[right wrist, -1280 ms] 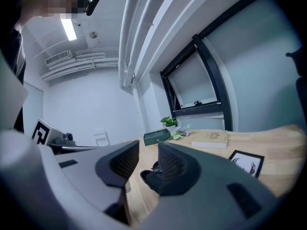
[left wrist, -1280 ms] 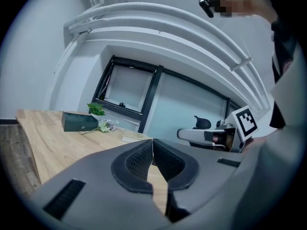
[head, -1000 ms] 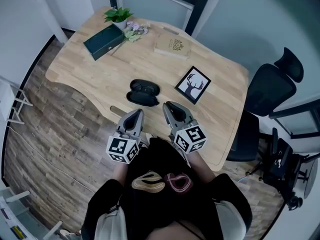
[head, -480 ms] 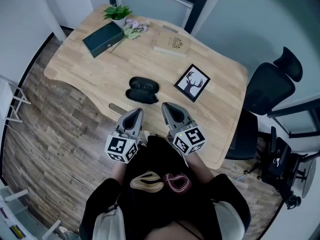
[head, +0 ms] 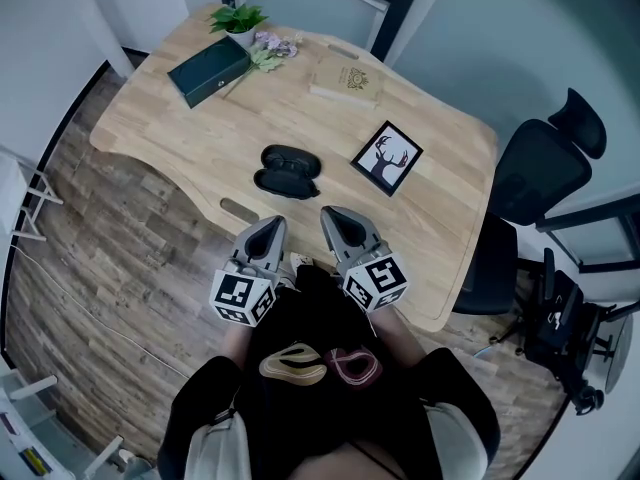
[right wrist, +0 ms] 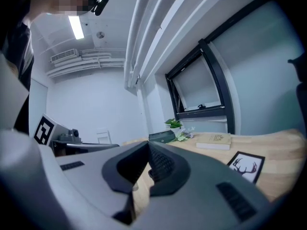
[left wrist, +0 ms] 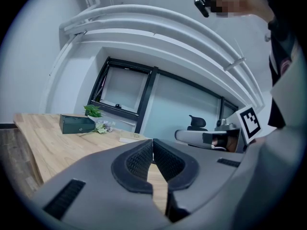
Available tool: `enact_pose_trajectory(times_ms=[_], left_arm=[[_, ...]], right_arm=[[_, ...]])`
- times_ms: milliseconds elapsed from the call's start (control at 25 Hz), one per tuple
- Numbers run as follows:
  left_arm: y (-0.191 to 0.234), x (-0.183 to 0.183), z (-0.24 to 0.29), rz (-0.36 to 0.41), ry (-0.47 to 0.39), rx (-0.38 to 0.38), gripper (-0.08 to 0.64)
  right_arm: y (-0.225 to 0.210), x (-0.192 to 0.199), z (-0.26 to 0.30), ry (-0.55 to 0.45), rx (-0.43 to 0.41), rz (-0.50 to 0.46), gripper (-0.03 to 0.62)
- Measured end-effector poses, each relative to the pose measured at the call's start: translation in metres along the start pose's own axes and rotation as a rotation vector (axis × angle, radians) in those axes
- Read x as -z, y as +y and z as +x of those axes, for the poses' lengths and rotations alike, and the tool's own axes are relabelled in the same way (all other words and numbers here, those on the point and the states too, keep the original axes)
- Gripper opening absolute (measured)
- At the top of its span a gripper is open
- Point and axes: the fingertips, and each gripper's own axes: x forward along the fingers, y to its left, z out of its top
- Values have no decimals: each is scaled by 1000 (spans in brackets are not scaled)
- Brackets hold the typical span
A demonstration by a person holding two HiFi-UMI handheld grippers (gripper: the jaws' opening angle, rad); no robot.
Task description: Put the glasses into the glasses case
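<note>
A black glasses case (head: 288, 171) lies open in two halves on the wooden table (head: 150, 128); I cannot tell whether the glasses are inside. Both grippers hang side by side at the table's near edge, short of the case. My left gripper (head: 270, 226) is shut with nothing in it, its pads touching in the left gripper view (left wrist: 152, 145). My right gripper (head: 332, 215) is also shut and empty, its tips meeting in the right gripper view (right wrist: 147, 150). The case is hidden behind the jaws in both gripper views.
A dark green box (head: 207, 71), a potted plant (head: 238, 20) and flowers (head: 268, 48) sit at the far left. A book (head: 346, 80) and a framed deer picture (head: 387, 158) lie further right. An office chair (head: 540, 173) stands beside the table's right end.
The right gripper has shifted slightly left, closer to the left gripper. The left gripper has stayed where it was.
</note>
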Motion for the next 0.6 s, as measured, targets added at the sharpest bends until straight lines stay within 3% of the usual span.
enact_pose_trajectory(times_ms=[600], left_arm=[[-7, 5, -23, 8, 6, 28, 18]], right_arm=[[31, 0, -6, -9, 2, -50, 11]])
